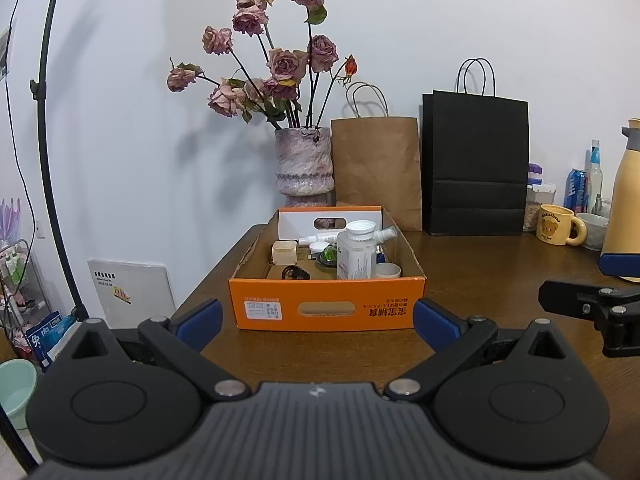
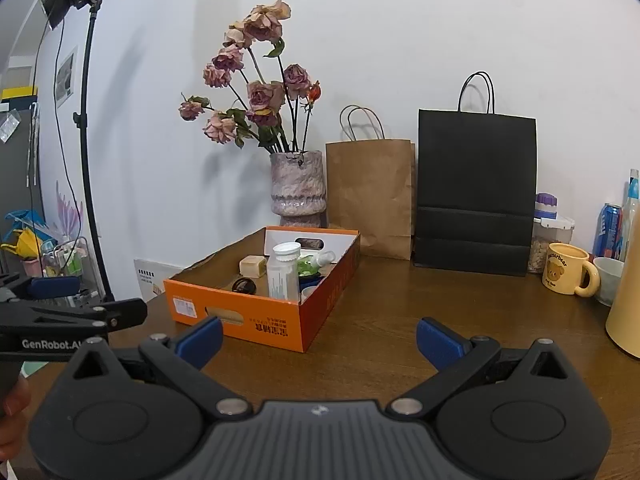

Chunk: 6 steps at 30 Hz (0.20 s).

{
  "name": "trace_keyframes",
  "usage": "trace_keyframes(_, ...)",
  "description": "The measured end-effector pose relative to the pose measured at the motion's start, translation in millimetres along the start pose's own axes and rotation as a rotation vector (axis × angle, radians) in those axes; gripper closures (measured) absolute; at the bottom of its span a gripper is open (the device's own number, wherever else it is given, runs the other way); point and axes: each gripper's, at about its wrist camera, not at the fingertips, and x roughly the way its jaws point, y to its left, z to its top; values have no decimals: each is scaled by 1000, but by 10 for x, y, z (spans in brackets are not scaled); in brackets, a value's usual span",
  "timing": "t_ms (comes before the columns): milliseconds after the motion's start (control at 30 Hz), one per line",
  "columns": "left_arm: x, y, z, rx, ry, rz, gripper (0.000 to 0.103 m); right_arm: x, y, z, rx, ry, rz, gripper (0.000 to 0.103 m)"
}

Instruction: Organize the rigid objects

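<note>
My fingertips (image 1: 200, 322) blue, body black. Box (image 1: 326, 304) orange. Table (image 1: 480, 280) dark brown wood. Bags: one brown (image 1: 376, 168), one black (image 1: 478, 168). Mug (image 1: 558, 225) yellow, bear print.

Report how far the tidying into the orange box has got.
Looks done: the orange box already holds a white bottle, a beige block and other small items. In hand: nothing; the left gripper and right gripper are both open and empty. Left: unclear; no loose small items show on the table near the box.
</note>
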Motion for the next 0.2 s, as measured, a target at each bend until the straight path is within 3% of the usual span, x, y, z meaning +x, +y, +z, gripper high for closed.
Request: trace_keyframes(200, 16, -6, -23, 5, 7, 4, 0, 35, -11, -15, 5, 9, -3, 0)
